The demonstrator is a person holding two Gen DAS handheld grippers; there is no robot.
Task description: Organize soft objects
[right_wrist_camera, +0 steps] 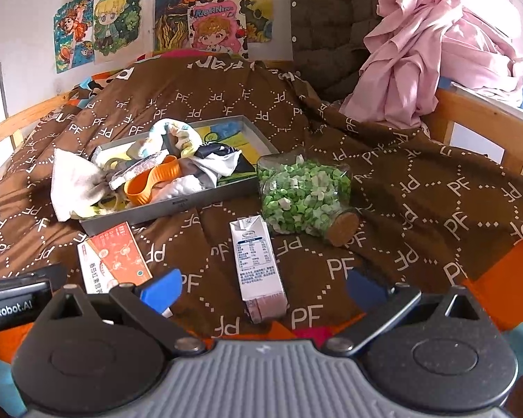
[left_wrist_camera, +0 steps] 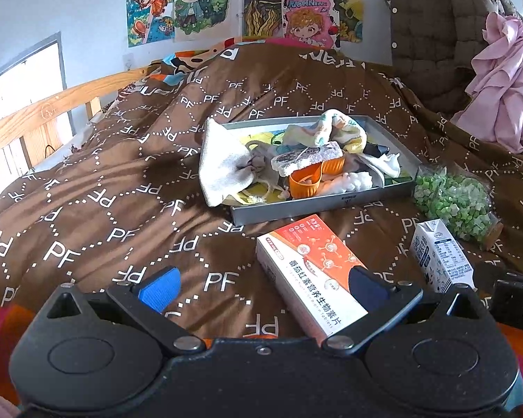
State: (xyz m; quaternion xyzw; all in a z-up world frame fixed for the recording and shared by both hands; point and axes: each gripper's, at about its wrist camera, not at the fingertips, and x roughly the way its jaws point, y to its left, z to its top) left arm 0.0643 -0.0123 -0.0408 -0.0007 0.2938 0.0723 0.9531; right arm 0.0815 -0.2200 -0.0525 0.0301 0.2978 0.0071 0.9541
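The left gripper is held low over a brown quilt printed with white "PF" letters; its 2 blue-padded jaws are spread wide and nothing is gripped. Between them, nearer the right-hand jaw, an orange-and-white cardboard tablet box is seen lying flat on the quilt, its near end passing under that jaw's pad.

Straight ahead of the left jaws, well beyond the box, a shallow grey metal tray is set on the quilt. In it the soft items are heaped: a pastel printed cloth at the far side, white fluffy pieces at the near rim, and a white towel draped over the tray's left edge onto the quilt. An orange ribbed silicone cup and a speckled sponge-like block are also lodged among them.

The right gripper is likewise opened wide and empty. Between its jaws a small white milk carton is laid on its side. Ahead and slightly right of them, a clear glass jar of green and white paper stars is lying tipped over, cork end toward the camera, just beside the tray's near right corner. Far ahead to the right, a crumpled pink garment is piled against a dark quilted coat.
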